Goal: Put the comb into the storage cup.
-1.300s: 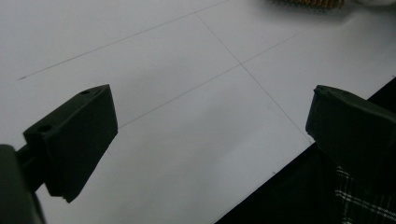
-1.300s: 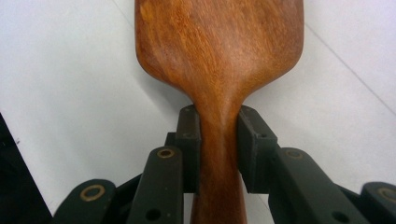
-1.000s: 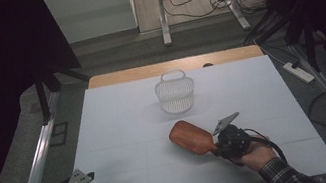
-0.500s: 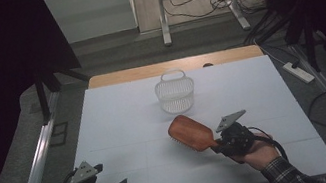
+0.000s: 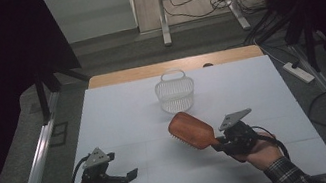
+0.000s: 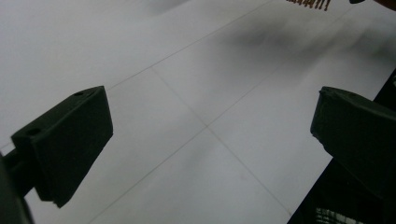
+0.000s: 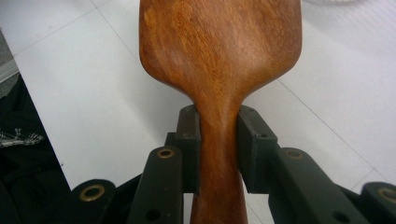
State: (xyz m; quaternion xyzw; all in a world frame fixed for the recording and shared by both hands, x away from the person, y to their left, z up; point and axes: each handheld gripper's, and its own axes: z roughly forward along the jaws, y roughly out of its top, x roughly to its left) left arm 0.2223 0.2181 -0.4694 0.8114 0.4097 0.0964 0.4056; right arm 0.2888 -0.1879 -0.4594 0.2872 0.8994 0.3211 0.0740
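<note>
Right claw (image 5: 217, 144) clamped on the handle of a wooden paddle hairbrush (image 5: 192, 130), pads pressing both sides of the narrow neck, seen close in the right gripper view (image 7: 219, 135). Brush head raised off the white table (image 5: 119, 114), angled up and toward the far left, bristles facing down. Held over the near right part of the table, between the middle and the near edge.

Left claw (image 5: 128, 178) wide open, nothing between its jaws; in the left gripper view (image 6: 205, 126) bare white surface with thin seam lines between the two black pads, and the near edge of the table running just beside the right pad. Sits at the near left corner, jaws pointing toward the right edge, well apart from the brush. A few brush bristles (image 6: 308, 4) at the very top of that view.

White plastic basket (image 5: 175, 92) upright with its handle up, at the middle of the far half, near the far edge where a strip of bare wood shows. Apart from the brush head, with a band of open surface between them.

Broad open room along the left side, across the whole middle between the two claws, and along the right edge past the right hand (image 5: 262, 151). Far corners clear on both sides of the basket.
</note>
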